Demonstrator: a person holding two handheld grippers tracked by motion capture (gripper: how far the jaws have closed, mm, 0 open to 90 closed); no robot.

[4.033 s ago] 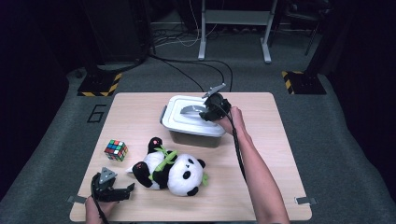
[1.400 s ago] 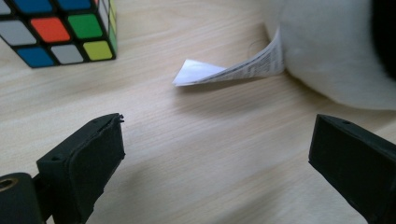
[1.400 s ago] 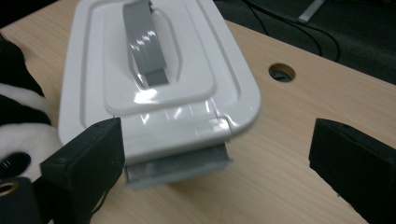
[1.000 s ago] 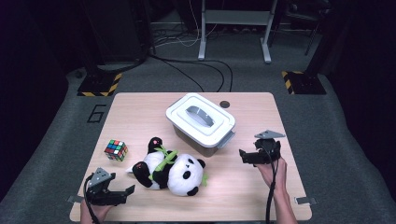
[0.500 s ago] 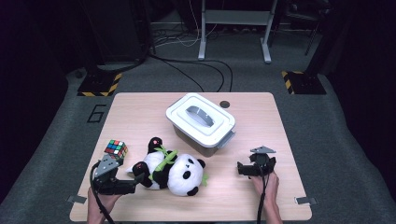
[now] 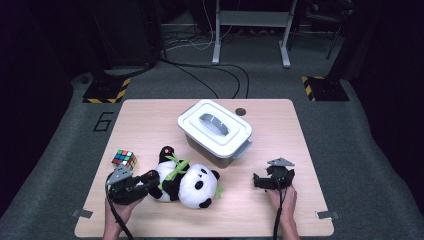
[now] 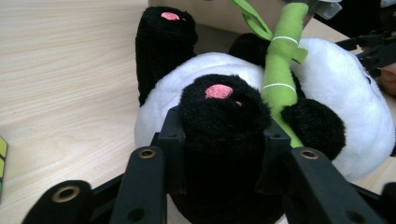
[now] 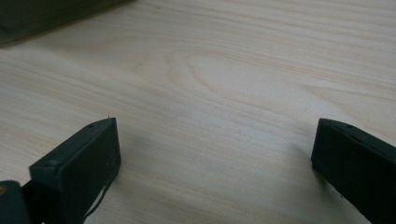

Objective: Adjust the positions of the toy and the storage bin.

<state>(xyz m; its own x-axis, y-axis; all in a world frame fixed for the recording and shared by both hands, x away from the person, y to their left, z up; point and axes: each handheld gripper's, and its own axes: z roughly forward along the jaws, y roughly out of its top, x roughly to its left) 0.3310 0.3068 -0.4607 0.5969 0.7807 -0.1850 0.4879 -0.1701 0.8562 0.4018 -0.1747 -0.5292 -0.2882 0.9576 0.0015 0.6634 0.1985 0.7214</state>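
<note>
Two grippers work at the wooden table (image 6: 150, 112). Left gripper (image 6: 150, 179), jaws just drawn in, is clamped on one black leg (image 7: 224, 140) of the plush panda (image 6: 192, 182), which lies near the front edge between the puzzle cube (image 6: 124, 158) and the lidded white box (image 6: 216, 131). Right gripper (image 6: 256, 181) rests low over bare wood, jaws wide apart, gripping nothing.

Table (image 6: 280, 115) lit bright from above, surroundings dark; soft shadows, slight blur.

A pale wooden bench (image 6: 280, 125) stands on grey carpet floor (image 6: 360, 130); black cables (image 6: 200, 75), a white metal frame (image 6: 252, 22) and yellow-black striped plates (image 6: 102, 92) sit in dim surroundings.
</note>
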